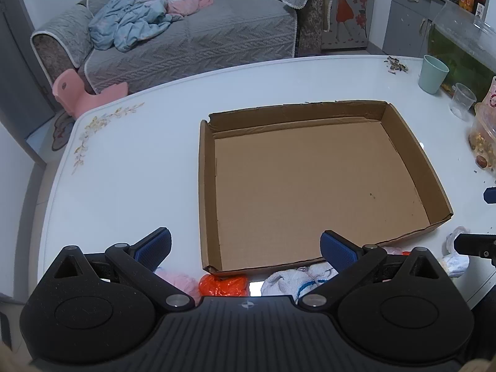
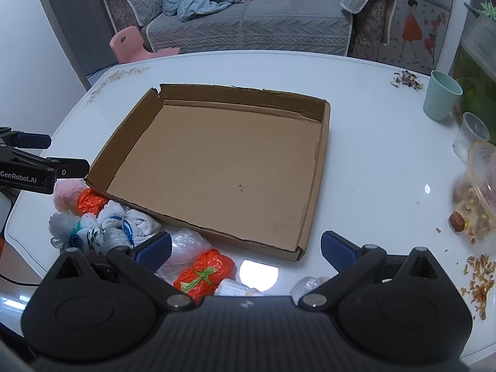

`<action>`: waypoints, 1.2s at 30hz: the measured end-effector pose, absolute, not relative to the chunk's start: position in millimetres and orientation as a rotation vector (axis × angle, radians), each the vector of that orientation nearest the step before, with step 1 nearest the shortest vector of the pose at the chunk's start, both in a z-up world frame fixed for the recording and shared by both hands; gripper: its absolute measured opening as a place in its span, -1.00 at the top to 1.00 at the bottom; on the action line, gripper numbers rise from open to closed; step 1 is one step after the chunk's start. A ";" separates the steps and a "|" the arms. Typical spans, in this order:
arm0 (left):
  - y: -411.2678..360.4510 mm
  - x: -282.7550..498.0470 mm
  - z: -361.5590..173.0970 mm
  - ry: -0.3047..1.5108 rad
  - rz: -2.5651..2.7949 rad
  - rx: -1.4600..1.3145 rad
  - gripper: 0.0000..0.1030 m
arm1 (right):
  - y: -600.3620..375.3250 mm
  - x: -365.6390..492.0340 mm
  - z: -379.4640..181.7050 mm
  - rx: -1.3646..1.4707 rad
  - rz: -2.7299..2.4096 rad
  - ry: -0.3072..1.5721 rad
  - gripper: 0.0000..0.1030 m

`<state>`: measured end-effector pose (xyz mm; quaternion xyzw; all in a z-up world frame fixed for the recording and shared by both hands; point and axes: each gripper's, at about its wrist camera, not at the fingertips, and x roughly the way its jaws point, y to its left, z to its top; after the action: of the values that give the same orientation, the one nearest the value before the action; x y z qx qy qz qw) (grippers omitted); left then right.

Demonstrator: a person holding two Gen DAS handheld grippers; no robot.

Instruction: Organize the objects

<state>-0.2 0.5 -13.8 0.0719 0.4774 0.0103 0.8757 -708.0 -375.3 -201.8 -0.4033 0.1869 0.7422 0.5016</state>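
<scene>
Though tied crosswise, orange bundle [image 2: 204, 274] lengthwise toward cardboard tray [image 2: 313, 192].

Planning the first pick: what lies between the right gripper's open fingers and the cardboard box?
In the right wrist view, an orange bundle and a clear plastic bag lie before the cardboard box.

A grey quilted sofa [image 1: 192, 40] strewn with blue bedding [image 1: 139, 15] stands behind the white table [image 1: 130, 167].
</scene>
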 end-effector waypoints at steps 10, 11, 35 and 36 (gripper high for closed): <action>4.6 -1.6 -14.6 1.004 0.020 0.152 -0.99 | -374.2 -706.4 -202.4 -0.959 1.775 0.462 -0.99; 6.3 -2.9 -15.0 1.006 0.015 0.157 -0.99 | -374.2 -706.0 -202.4 -0.960 1.777 0.460 -0.99; 109.7 -19.5 -93.8 1.194 0.031 0.116 -0.94 | -371.7 -645.0 -246.3 -1.120 1.921 0.262 -0.54; 112.9 -19.0 -95.7 1.197 0.039 0.107 -0.94 | -371.8 -642.9 -244.6 -1.118 1.928 0.254 -0.54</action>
<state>-19.0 112.9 -95.7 0.0504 0.5629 0.0181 0.8248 -642.9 -371.8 -244.6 -0.4491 0.1019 0.7742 0.4342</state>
